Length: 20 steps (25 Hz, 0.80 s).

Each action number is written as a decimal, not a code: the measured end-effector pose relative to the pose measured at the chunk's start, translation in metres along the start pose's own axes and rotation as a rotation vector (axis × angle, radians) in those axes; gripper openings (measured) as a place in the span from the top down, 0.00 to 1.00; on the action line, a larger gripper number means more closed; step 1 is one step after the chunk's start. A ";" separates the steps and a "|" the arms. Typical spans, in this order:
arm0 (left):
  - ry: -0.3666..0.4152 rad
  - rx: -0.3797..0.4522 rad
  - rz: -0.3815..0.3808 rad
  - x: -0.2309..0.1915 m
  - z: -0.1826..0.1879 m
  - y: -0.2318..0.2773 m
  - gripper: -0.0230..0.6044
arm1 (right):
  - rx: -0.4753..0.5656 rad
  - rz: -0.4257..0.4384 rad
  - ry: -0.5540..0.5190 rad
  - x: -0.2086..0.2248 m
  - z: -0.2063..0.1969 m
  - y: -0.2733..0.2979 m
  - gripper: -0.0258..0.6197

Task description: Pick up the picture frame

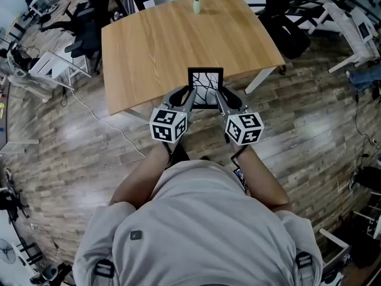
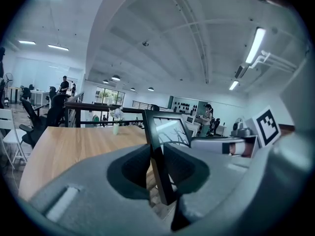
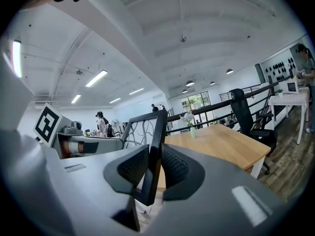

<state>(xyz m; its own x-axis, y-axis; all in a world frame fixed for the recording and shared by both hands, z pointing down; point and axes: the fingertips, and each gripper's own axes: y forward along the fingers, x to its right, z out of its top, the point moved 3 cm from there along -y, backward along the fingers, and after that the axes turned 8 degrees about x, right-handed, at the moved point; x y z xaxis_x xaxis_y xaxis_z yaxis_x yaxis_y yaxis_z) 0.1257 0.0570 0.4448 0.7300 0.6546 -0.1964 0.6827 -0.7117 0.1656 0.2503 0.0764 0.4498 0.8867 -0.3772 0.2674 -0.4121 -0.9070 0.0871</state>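
Two grippers on one black-rimmed rectangular picture frame (image 1: 205,87) with a branch drawing.
Held upright: left gripper (image 1: 188,98) clamps its left edge, right gripper (image 1: 221,98) its right edge, over the light wooden table's (image 1: 178,40) near edge, seemingly clear of it.

The head view looks steeply down from above onto the desk (image 1: 178,40). Each gripper view sits close behind its own jaws, facing nearly level across it. All three share the picture frame (image 2: 167,132) and vase (image 2: 115,129).
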 end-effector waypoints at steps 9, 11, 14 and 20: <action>0.002 0.003 -0.005 0.017 0.008 -0.019 0.83 | -0.001 0.005 0.021 -0.011 0.008 -0.019 0.82; -0.001 0.011 -0.002 0.015 0.011 -0.026 0.83 | 0.001 0.014 0.014 -0.019 0.009 -0.021 0.82; -0.015 0.020 0.008 0.014 0.013 -0.032 0.83 | 0.006 0.026 0.006 -0.026 0.014 -0.022 0.82; -0.014 0.021 0.016 0.019 0.018 -0.038 0.83 | 0.010 0.036 0.010 -0.029 0.018 -0.026 0.82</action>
<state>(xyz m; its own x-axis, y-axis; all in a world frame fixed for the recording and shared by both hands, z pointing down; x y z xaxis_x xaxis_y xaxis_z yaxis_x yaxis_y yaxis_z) 0.1130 0.0914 0.4176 0.7400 0.6397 -0.2077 0.6703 -0.7271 0.1485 0.2393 0.1071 0.4225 0.8690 -0.4079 0.2803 -0.4418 -0.8945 0.0680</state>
